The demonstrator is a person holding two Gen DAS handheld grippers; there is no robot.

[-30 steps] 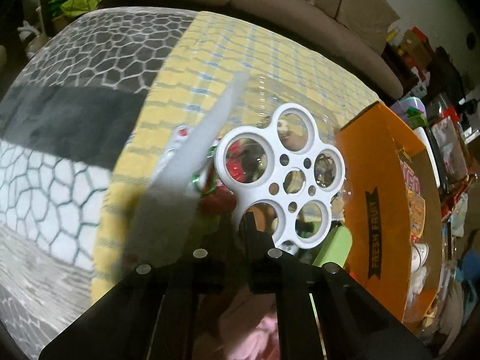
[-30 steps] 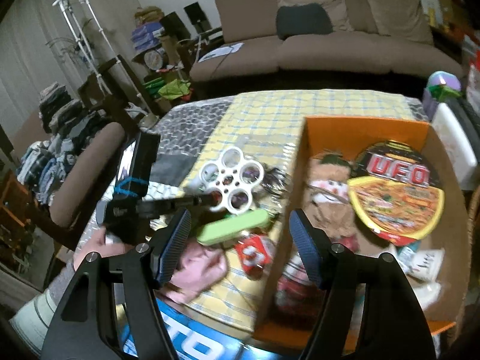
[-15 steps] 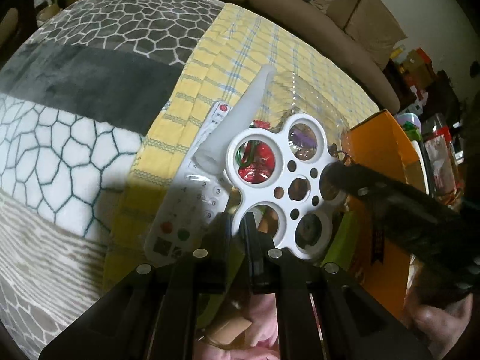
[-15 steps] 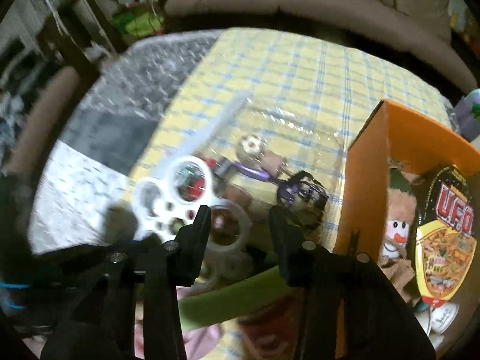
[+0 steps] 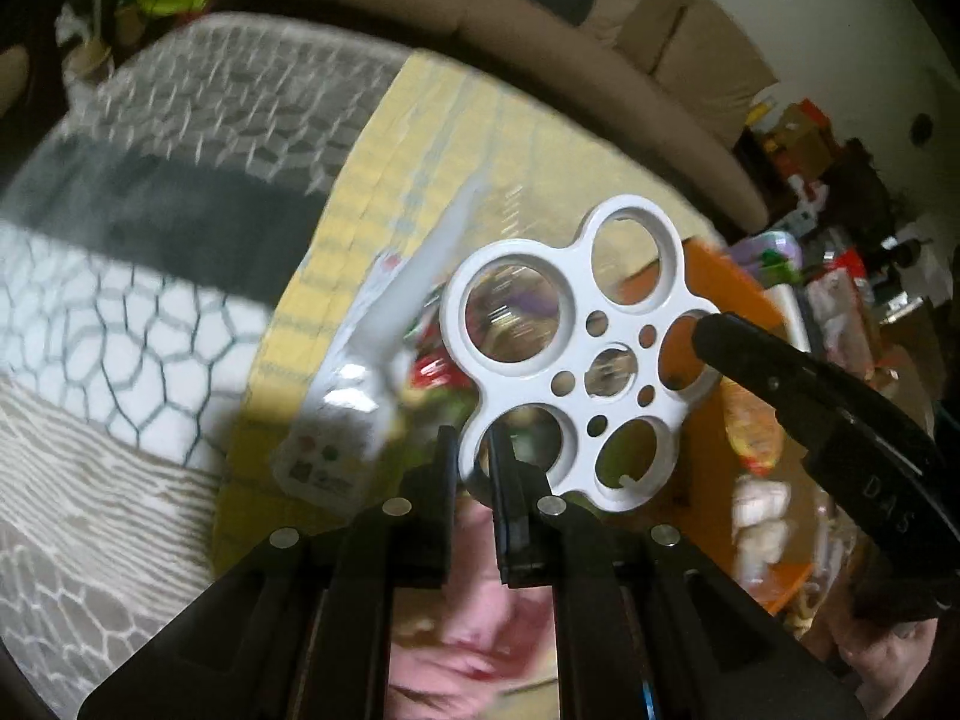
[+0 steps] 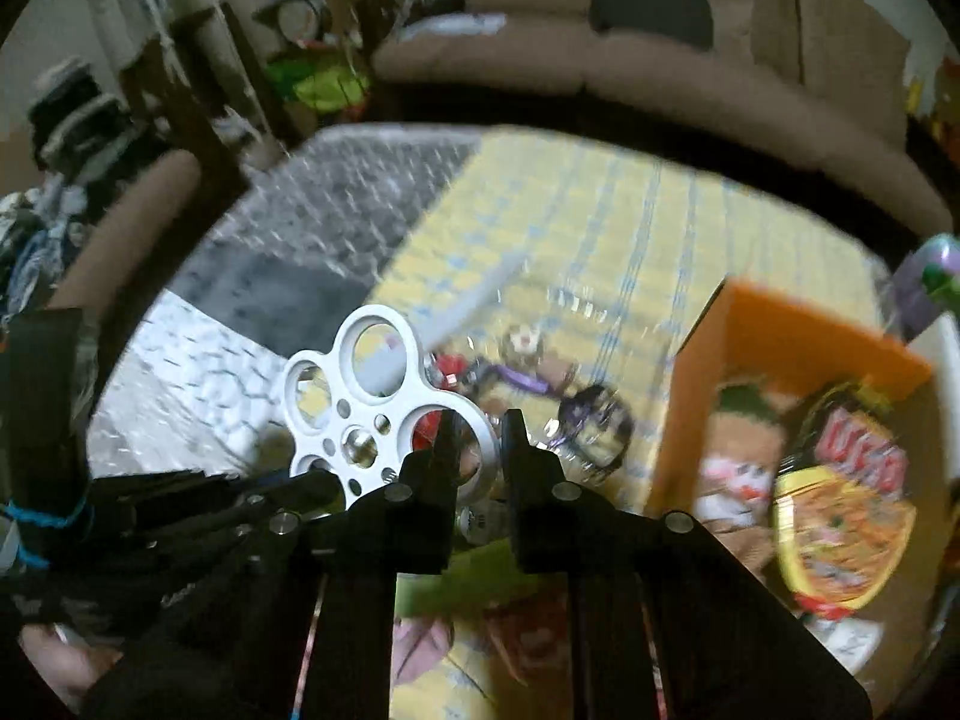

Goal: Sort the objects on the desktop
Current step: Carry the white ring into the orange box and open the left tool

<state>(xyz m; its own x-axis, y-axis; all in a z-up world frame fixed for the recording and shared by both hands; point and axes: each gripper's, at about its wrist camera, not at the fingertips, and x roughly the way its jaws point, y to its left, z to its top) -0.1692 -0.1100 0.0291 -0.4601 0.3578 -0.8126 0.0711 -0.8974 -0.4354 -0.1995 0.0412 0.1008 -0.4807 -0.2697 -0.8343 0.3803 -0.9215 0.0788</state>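
White plastic disc pierced with round holes (image 5: 579,354), held in the air above the yellow checked cloth (image 6: 576,228). Left gripper (image 5: 471,450): jaws pinched on the disc's lower lobe. Right gripper (image 6: 480,438): jaws clamped on the opposite lobe. Far right, orange cardboard box (image 6: 774,330) holding a noodle bowl (image 6: 840,510).

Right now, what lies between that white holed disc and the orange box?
In the right wrist view, a purple-and-black toy lies on the yellow cloth between the white holed disc and the orange box.
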